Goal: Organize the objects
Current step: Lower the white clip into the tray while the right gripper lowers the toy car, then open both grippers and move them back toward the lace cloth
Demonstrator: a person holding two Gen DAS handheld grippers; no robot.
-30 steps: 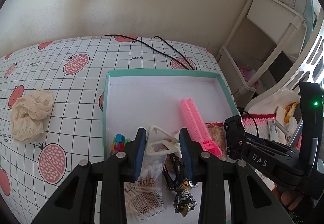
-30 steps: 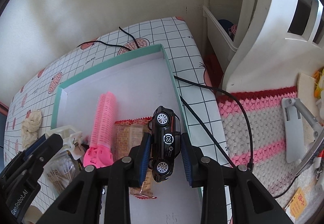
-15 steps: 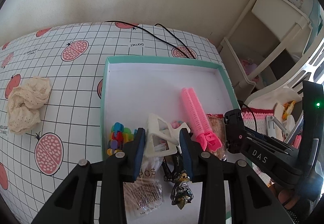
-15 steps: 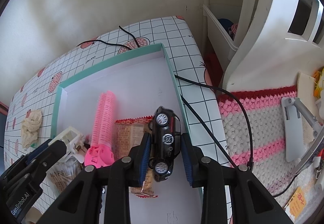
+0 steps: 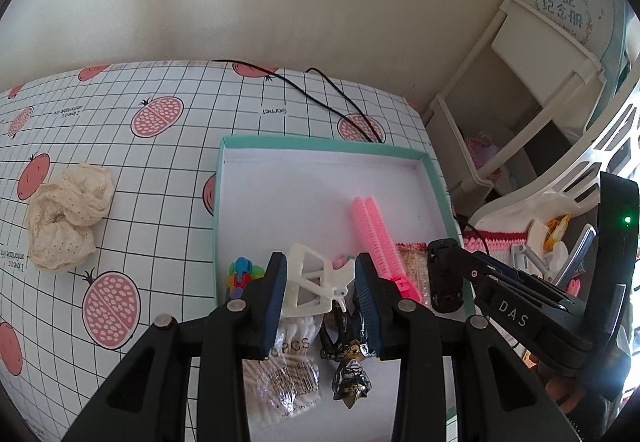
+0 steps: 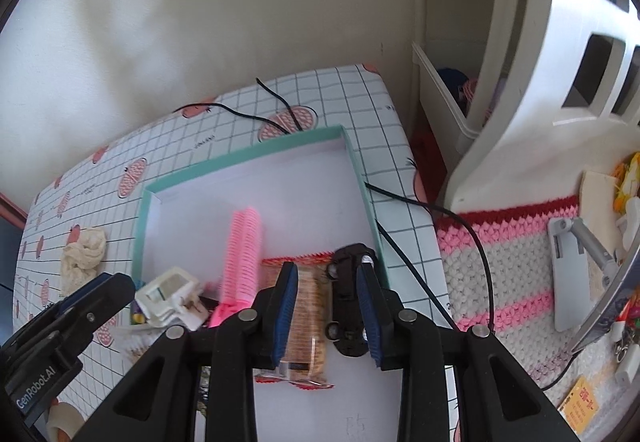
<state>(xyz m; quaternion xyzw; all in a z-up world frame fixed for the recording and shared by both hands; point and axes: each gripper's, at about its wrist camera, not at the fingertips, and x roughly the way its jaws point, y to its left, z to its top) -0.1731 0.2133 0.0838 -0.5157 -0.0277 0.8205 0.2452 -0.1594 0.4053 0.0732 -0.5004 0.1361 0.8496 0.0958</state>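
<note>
A teal-rimmed white tray [image 5: 218, 210] [image 6: 248, 158] lies on the grid tablecloth. My left gripper [image 5: 320, 282] is shut on a white hair claw clip [image 5: 310, 286] [image 6: 170, 296], held above the tray's near left part. My right gripper [image 6: 327, 294] is open; the black toy car [image 6: 347, 298] [image 5: 444, 276] lies in the tray by its right wall, against the right finger. In the tray also lie a pink hair roller [image 5: 376, 230] [image 6: 242, 250], a biscuit packet [image 6: 306, 322], a cotton swab bag [image 5: 286, 378], a dark figurine [image 5: 350, 370] and colourful beads [image 5: 240, 274].
A cream scrunchie [image 5: 66, 214] [image 6: 82, 254] lies on the cloth left of the tray. A black cable [image 5: 332, 98] runs behind it, another [image 6: 444, 214] along its right side. A white shelf unit [image 5: 520, 90] and a crocheted pink mat [image 6: 512, 274] stand at the right.
My right gripper has opened and let the toy car down into the tray. My left gripper has lifted and drawn back a little with the clip.
</note>
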